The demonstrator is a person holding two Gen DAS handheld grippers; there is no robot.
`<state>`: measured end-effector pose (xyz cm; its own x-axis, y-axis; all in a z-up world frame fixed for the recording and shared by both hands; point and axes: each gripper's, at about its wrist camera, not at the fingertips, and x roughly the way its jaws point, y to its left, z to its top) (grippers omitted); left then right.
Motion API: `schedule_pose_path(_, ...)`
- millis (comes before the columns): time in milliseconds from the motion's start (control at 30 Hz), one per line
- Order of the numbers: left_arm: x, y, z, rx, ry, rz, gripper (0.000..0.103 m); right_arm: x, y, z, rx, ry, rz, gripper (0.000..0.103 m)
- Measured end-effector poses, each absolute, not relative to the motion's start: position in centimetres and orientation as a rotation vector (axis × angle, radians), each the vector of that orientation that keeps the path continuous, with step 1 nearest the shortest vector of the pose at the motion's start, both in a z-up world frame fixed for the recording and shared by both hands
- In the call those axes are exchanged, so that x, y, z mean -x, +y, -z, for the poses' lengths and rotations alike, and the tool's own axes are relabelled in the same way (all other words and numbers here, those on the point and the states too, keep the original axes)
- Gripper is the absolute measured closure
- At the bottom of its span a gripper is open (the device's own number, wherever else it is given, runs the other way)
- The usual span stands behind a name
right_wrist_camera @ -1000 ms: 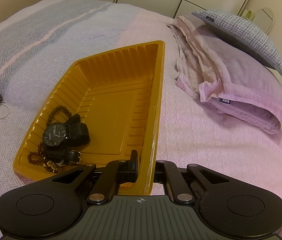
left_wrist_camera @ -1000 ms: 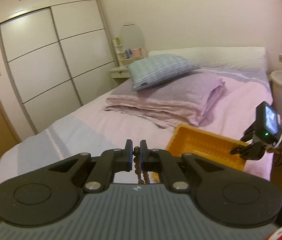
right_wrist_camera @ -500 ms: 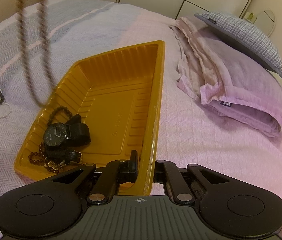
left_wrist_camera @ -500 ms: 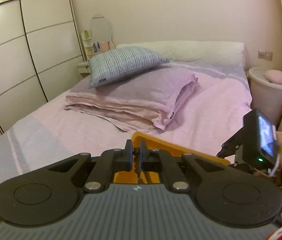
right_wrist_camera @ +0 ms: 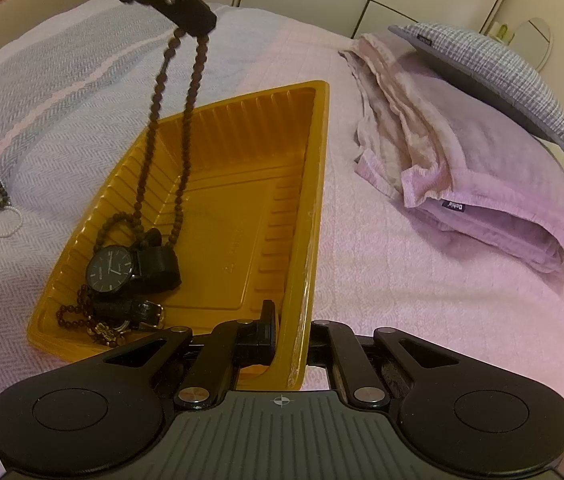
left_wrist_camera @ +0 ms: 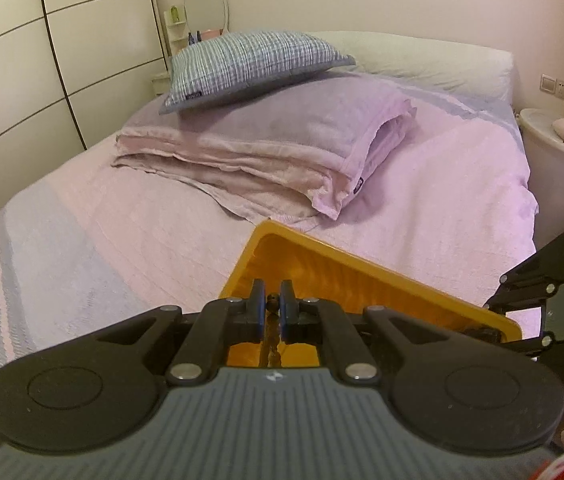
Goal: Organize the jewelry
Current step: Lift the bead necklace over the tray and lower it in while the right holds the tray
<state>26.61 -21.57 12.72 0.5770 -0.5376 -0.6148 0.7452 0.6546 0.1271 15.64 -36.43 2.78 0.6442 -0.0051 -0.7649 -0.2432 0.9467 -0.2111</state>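
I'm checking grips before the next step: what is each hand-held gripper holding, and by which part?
Left hand-held gripper: bead necklace, pinched at the top of its loop. Right hand-held gripper: orange tray, clamped on its near rim.

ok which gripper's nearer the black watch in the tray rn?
Probably left, by its load. Left gripper hangs above the tray, its bead strand dangling down to the black watch. Right gripper clamps the tray's near rim, off to the watch's side.

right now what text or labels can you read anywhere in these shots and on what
Dark tag on the folded blanket: about five white letters, upside down, too blurred to be sure of.
Tag on the plaid pillow: too small to read.
Watch dial: too small.
Embossed mark on the tray floor: illegible.
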Motion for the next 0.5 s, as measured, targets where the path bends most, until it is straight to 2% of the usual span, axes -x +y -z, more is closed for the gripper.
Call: schedule_pose_path(500,-27.6,-21.9,-11.5,-0.379,0.619,0.781,0.097,-15.6,-36.5,-2.6,0.301,0.867,-0.138,0.097)
